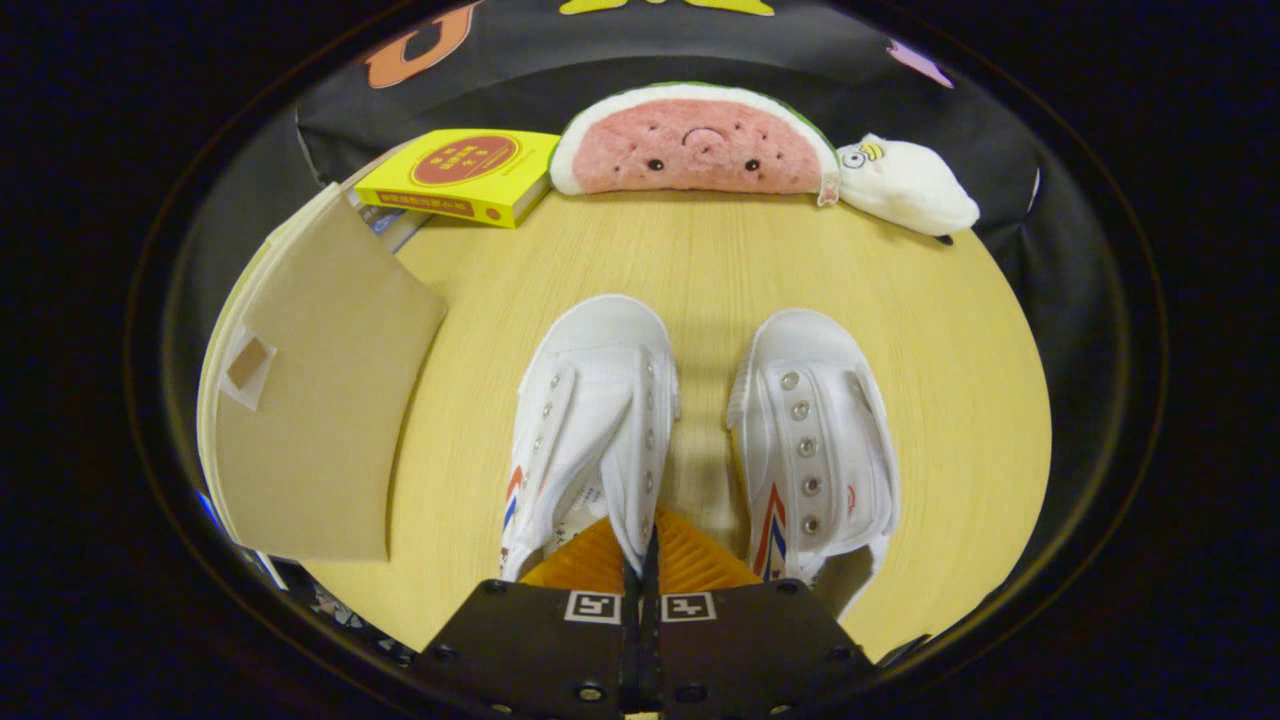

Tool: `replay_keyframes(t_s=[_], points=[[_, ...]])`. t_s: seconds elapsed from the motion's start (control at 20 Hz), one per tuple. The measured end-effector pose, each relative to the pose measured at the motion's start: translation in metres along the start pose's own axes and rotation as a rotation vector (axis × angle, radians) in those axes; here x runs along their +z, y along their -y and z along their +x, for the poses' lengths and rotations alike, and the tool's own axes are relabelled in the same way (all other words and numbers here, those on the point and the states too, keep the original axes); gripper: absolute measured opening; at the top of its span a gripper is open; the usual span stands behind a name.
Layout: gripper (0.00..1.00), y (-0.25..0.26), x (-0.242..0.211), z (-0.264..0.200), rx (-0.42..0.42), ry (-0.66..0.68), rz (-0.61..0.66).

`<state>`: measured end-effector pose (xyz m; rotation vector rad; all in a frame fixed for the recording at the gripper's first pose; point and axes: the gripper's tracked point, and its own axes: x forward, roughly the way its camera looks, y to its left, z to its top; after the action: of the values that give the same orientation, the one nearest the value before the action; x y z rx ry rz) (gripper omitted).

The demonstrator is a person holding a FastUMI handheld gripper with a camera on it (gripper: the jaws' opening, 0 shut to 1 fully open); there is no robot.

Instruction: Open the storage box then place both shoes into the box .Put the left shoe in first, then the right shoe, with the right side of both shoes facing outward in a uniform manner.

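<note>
gripper view: the gripper (640, 560) has its fingers pinched on the inner side wall of the left shoe (590, 420) — right shoe (815, 440) just beside it on the table (700, 260); storage box (320, 400) lies left, flap down.

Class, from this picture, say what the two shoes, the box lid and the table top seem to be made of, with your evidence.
Shoes: white canvas, likely, matte weave with metal eyelets. Box lid: brown cardboard, flat and dull. Table: pale wood or wood-look laminate, fine straight grain. The tool is shut on the left shoe's upper.
</note>
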<state>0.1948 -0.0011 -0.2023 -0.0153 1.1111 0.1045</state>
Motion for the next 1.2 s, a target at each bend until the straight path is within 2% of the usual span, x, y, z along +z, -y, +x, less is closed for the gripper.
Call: replay_keyframes(t_s=[0.1, 0.25, 0.4, 0.5, 0.7, 0.9, 1.1, 1.2], points=[[0.00, 0.002, -0.002, -0.003, 0.033, -0.010, 0.078], [0.00, 0.009, 0.002, -0.016, 0.049, 0.018, 0.126], [0.00, 0.009, 0.005, -0.042, 0.067, 0.056, 0.156], [0.00, 0.001, 0.010, -0.068, 0.120, 0.084, 0.202], [0.00, -0.023, 0.023, -0.121, 0.234, 0.145, 0.296], [0.00, -0.045, 0.041, -0.170, 0.216, 0.242, 0.327], [0.00, -0.090, 0.058, -0.207, 0.285, 0.276, 0.339], [0.00, -0.112, 0.062, -0.215, 0.285, 0.288, 0.352]])
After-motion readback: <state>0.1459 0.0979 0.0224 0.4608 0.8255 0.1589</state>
